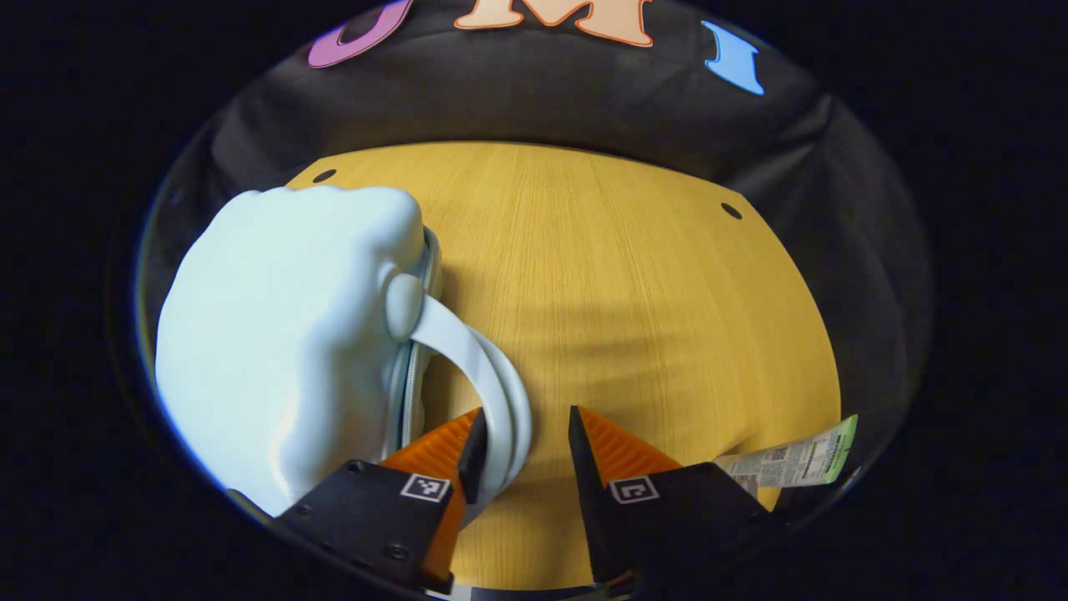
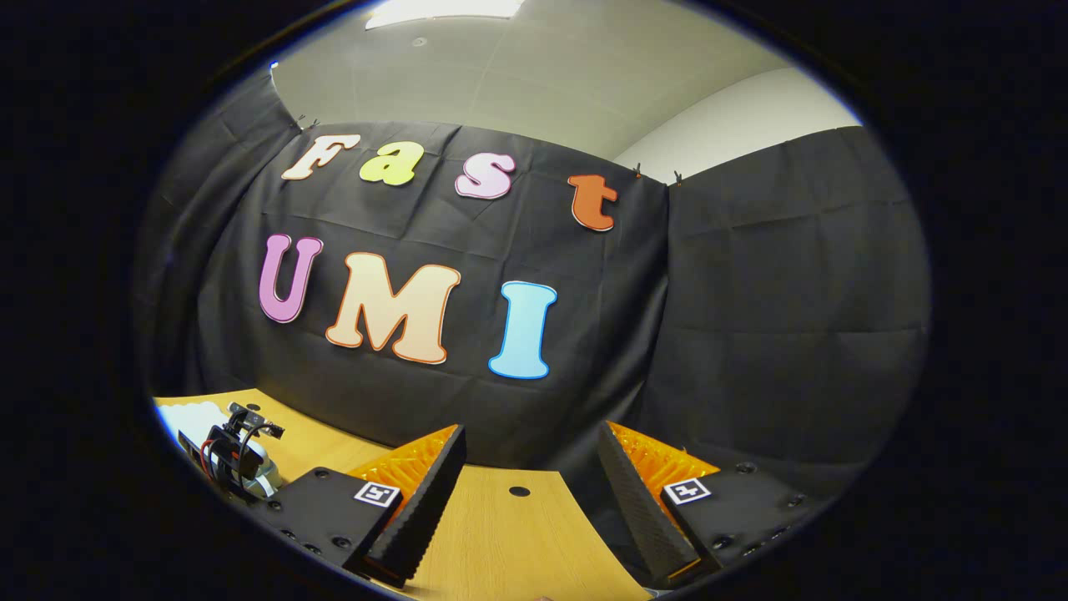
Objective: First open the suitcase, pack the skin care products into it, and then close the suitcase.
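Suitcase (image 1: pixel 284 351) lay at the left of the left gripper view, a pale, smooth, rounded shell resting on the wooden bench (image 1: pixel 634 300). Its zipper line ran down the side facing the claw, and a flat pale strap handle (image 1: pixel 488 376) arched out from that side. The left claw (image 1: pixel 521 438) stood open to a middling width, pointing down at the bench; its left finger lay against or just beside the handle loop, while the right finger stood apart over bare wood, so nothing was clamped. The finger faces looked ribbed. At the lower right of that view a flat tube or sachet (image 1: pixel 793 461) with a printed label and green end lay at the bench edge, partly hidden behind the claw's body.

The right gripper view looked far more level, toward the black cloth wall and a strip of ceiling above it. The right claw (image 2: pixel 530 492) was held wide open with nothing between its fingers, raised above the near part of the bench (image 2: pixel 501 542). Far off at the lower left of that view, the other gripper's body with its wires sat over a pale sliver of the suitcase (image 2: pixel 188 415). The bench top showed fine straight grain and small dark round holes.
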A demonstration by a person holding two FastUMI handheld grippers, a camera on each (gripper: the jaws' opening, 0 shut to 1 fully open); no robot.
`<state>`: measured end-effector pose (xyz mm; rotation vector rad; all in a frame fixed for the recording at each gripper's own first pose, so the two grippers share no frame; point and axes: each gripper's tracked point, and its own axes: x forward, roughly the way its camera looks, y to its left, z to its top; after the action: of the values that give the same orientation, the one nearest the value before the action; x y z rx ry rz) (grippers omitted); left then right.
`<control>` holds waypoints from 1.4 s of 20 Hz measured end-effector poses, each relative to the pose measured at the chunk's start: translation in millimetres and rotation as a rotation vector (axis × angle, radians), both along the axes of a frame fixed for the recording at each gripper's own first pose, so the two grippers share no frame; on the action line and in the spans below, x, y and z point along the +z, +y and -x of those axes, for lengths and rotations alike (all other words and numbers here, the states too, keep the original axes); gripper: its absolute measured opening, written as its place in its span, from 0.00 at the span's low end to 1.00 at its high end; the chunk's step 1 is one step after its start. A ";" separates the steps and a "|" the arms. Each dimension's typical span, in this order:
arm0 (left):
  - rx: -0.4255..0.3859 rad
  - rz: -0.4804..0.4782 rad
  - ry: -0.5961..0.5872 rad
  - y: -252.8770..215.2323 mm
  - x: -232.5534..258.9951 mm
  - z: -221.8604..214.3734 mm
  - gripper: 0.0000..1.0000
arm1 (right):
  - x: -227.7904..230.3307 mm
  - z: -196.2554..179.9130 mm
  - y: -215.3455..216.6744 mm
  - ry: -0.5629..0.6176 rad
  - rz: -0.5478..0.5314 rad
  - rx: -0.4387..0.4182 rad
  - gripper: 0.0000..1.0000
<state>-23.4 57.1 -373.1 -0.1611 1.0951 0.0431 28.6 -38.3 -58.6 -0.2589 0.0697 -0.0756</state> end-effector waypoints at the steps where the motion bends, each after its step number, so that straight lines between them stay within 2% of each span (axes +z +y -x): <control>1: 0.000 -0.020 0.000 5.1 1.6 0.0 0.44 | -1.3 1.7 0.3 -0.002 -0.003 0.003 0.98; 2: -0.006 -0.033 -0.001 7.6 3.0 0.9 0.36 | -2.2 2.9 -0.2 -0.003 -0.007 0.006 0.98; 3: -0.011 -0.038 0.002 8.2 6.5 0.8 0.06 | -5.0 4.2 -1.4 -0.001 -0.012 0.008 0.98; 4: -0.024 -0.045 -0.003 6.5 5.2 0.6 0.11 | -7.7 4.8 -2.5 0.005 -0.020 0.010 0.98; 8: -0.072 -0.092 -0.021 4.5 19.4 -2.2 0.01 | -13.8 6.8 -8.4 0.013 -0.070 0.025 0.98; 11: -0.069 -0.094 -0.034 8.1 40.7 -4.0 0.02 | -22.1 7.8 -9.2 0.024 -0.110 0.062 0.98; 12: -0.060 -0.092 -0.039 9.3 47.5 -2.5 0.00 | -26.8 7.0 -7.7 0.033 -0.121 0.083 0.98; 14: -0.061 -0.132 -0.064 15.8 70.7 -3.1 0.02 | -35.7 7.3 -5.0 0.046 -0.154 0.127 0.99; 16: -0.070 -0.197 -0.111 22.5 100.2 -5.3 0.00 | -41.0 8.7 3.5 0.057 -0.200 0.169 0.99; 18: -0.080 -0.219 -0.143 27.0 123.8 -5.5 0.00 | -47.1 9.7 9.3 0.072 -0.210 0.176 0.98; 23: -0.040 -0.121 -0.258 53.2 170.5 -8.7 0.00 | -37.1 16.6 51.9 0.044 -0.219 0.177 0.98; 28: -0.067 -0.120 -0.314 114.9 214.1 -9.8 0.00 | -36.8 22.7 92.1 0.048 -0.231 0.153 0.99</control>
<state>-13.6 172.0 -159.0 -0.0216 0.7812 0.0228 5.9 53.8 -95.3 -0.0348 0.1056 0.0907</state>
